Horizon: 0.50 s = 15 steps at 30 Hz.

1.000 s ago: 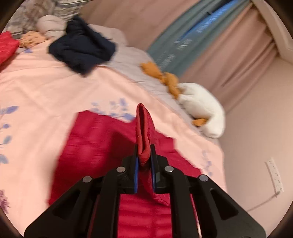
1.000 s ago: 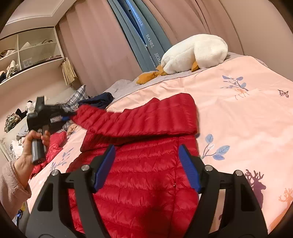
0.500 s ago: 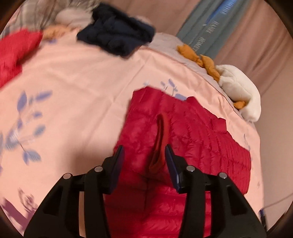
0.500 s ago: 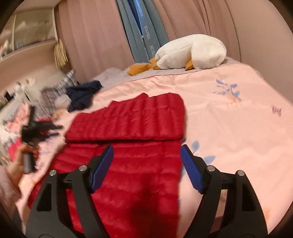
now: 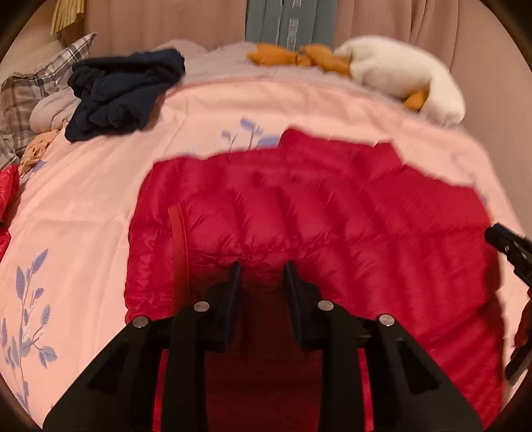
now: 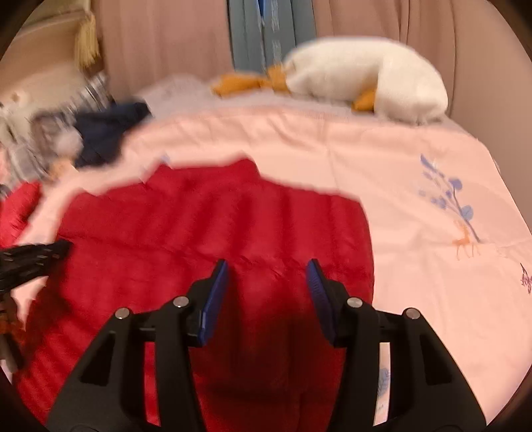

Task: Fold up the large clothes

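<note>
the red puffer jacket lies flat in the middle of the bed, a sleeve folded across it. the left gripper and right gripper hover over its near part, fingers apart and closing, clamping nothing. a white plush goose rests at the bed's far edge.

1. The quilted jacket is bright red, with a flat red strip near its 9 o'clock edge.
2. The bedspread is pale pink with blue leaf sprigs and a small orange deer at 3 o'clock.
3. At 10 o'clock, the bundled garment is navy.
4. At 9 o'clock, the pillow is grey-and-white plaid.
5. At 1 o'clock, the plush goose is white with orange feet.
6. The curtains are dusty pink, with a grey-blue panel at 12 o'clock.
</note>
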Tool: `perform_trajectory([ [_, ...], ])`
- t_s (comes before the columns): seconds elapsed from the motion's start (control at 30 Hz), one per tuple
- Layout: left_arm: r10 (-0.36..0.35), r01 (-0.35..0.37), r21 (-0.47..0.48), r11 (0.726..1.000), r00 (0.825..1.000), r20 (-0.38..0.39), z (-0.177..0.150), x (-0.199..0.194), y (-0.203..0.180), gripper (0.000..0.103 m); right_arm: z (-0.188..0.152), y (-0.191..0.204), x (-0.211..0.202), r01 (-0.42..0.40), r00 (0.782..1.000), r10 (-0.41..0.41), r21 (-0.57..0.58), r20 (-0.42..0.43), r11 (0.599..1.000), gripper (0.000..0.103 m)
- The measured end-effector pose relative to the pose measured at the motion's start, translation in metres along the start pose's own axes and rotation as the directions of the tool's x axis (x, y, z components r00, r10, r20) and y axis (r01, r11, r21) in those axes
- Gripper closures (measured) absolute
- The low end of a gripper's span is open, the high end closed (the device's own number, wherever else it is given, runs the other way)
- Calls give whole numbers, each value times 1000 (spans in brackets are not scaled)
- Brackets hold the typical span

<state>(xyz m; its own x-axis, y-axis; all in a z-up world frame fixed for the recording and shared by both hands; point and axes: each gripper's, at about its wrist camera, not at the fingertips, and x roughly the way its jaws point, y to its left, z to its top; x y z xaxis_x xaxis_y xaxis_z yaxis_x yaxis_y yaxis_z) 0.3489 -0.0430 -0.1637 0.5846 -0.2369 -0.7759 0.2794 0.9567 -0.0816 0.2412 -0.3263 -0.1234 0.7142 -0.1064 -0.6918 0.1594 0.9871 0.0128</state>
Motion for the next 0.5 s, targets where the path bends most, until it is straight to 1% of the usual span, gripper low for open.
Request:
perform_trajectory([
  [0.03,1,-1,1,1000,1000,-13,-1,7,1,75,-5,-2,15,12,999,-12,-1,-40,1000,53],
  [0.1,6,-6,22,1000,1000,-14,-4,13,1,74,-14,-5,28,1,998,-1,7,-59,1000,53],
  [0.2,13,-12,44,999,1000,-10,-3,13,-1,74,-13,-5,31,-1,997,1,3,-79,1000,51],
  [0.27,14,-14,34,999,1000,-10,0,7,0,75,-7,-5,27,7,996,-7,-4,-93,1000,52],
  [0.33,25,-27,49,998,999,29,4,-9,-4,74,-1,-4,12,-5,998,7,21,-68,1000,50],
  [0.37,18,-21,57,998,998,54,6,-16,-8,74,3,-1,0,-48,999,49,34,-24,998,44],
  [0.43,-35,29,68,997,996,84,12,-27,-17,74,10,10,-17,-99,994,98,24,49,995,37],
  [0.5,-69,61,81,995,993,97,17,-30,-28,74,13,23,-19,-136,989,136,0,57,991,36],
])
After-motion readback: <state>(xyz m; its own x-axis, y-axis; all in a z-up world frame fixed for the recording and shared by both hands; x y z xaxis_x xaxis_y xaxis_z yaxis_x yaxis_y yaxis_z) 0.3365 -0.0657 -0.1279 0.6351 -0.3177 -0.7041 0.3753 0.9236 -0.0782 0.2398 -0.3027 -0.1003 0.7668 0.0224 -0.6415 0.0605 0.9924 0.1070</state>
